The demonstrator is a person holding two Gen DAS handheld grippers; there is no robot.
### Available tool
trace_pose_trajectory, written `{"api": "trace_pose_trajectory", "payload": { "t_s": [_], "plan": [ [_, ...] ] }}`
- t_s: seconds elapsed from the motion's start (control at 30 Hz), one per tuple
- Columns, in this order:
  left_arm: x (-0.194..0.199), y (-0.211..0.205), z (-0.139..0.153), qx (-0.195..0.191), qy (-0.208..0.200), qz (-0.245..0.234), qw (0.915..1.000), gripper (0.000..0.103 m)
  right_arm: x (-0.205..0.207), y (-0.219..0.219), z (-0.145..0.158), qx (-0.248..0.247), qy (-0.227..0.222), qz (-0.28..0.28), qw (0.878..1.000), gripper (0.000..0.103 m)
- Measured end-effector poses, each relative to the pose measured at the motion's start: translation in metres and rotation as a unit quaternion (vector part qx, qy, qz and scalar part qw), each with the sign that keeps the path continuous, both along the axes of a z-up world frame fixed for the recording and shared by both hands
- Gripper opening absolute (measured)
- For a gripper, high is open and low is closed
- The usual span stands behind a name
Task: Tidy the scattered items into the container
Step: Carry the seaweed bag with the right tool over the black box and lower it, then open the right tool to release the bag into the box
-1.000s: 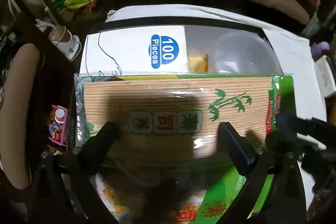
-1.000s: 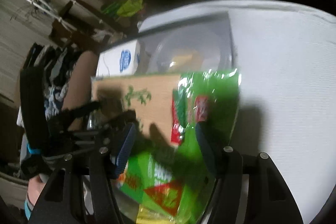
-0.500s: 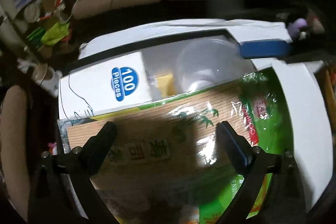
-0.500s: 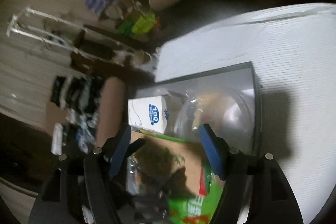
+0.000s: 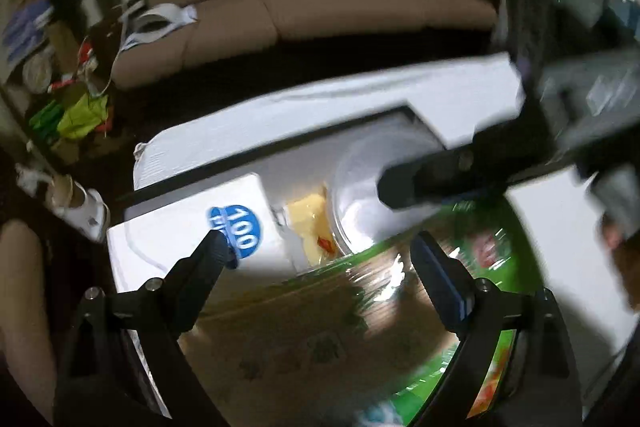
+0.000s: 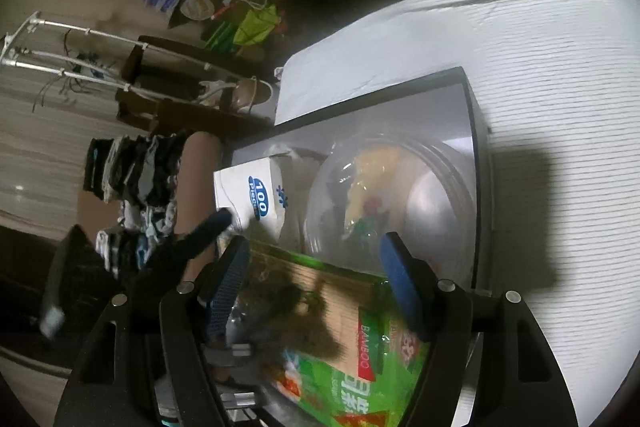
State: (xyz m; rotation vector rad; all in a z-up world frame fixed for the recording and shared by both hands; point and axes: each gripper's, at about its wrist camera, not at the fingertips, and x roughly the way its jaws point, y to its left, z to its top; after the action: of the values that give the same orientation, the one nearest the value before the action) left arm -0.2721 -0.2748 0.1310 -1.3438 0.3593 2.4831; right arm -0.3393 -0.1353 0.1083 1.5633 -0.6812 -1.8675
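Two tools poised over bamboo mat pack (image 5: 320,339) at container (image 6: 476,147): left tool (image 5: 320,259) closing, unclamped; right tool (image 6: 316,263) released, pack's length toward three o'clock.

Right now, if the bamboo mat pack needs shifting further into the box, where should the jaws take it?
Probably by the near green edge of the mat pack, from the side opposite the bowl. It is flat and thin and lies over the box contents, so only an overhanging edge fits between jaws.
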Motion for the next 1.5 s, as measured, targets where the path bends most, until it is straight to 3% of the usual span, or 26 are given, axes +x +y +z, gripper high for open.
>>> {"api": "trace_pose_trajectory", "payload": {
  "t_s": [0.17, 0.33, 0.43, 0.73, 0.83, 0.93, 1.0, 1.07, 1.17, 1.23, 1.3, 1.43, 1.5],
  "plan": [
    [-0.007, -0.006, -0.016, 0.069, -0.060, -0.007, 0.9958, 0.093, -0.013, 0.005, -0.003, 0.004, 0.015, -0.016, 1.000, 0.065],
    [0.005, -0.015, -0.026, 0.058, -0.074, -0.018, 0.9954, 0.094, -0.022, 0.003, -0.002, 0.036, 0.051, -0.018, 0.998, 0.041],
    [0.016, -0.010, -0.032, 0.035, -0.077, -0.033, 0.9959, 0.095, -0.026, 0.000, -0.003, 0.042, 0.060, -0.022, 0.997, 0.039],
    [0.003, 0.000, -0.032, 0.017, -0.086, -0.017, 0.9960, 0.103, -0.027, -0.029, 0.006, 0.143, 0.123, -0.008, 0.982, 0.039],
    [0.001, 0.003, -0.035, 0.004, -0.095, -0.017, 0.9954, 0.103, -0.024, -0.043, 0.008, 0.188, 0.158, 0.007, 0.969, 0.040],
    [0.004, 0.010, -0.032, -0.024, -0.096, -0.018, 0.9949, 0.103, -0.019, -0.052, 0.008, 0.211, 0.172, 0.017, 0.962, 0.047],
    [0.014, 0.009, -0.017, -0.030, -0.070, -0.016, 0.9970, 0.100, -0.015, -0.043, 0.012, 0.176, 0.156, 0.006, 0.972, 0.064],
    [0.029, 0.000, 0.003, -0.019, -0.042, -0.006, 0.9989, 0.101, -0.007, -0.029, 0.018, 0.123, 0.147, 0.000, 0.981, 0.072],
    [0.053, -0.034, 0.034, 0.032, -0.021, 0.042, 0.9984, 0.101, 0.013, -0.011, 0.035, 0.106, 0.174, 0.012, 0.979, 0.076],
    [0.075, -0.069, 0.047, 0.085, -0.011, 0.101, 0.9911, 0.102, 0.029, -0.001, 0.044, 0.108, 0.189, 0.019, 0.976, 0.079],
    [0.099, -0.094, 0.049, 0.112, -0.005, 0.154, 0.9816, 0.102, 0.051, 0.005, 0.051, 0.117, 0.211, 0.035, 0.970, 0.081],
    [0.129, -0.117, 0.034, 0.126, -0.003, 0.219, 0.9676, 0.102, 0.099, 0.000, 0.055, 0.161, 0.257, 0.083, 0.949, 0.082],
    [0.140, -0.117, 0.024, 0.121, -0.008, 0.230, 0.9655, 0.102, 0.118, -0.006, 0.054, 0.176, 0.265, 0.099, 0.943, 0.083]
  ]
}}
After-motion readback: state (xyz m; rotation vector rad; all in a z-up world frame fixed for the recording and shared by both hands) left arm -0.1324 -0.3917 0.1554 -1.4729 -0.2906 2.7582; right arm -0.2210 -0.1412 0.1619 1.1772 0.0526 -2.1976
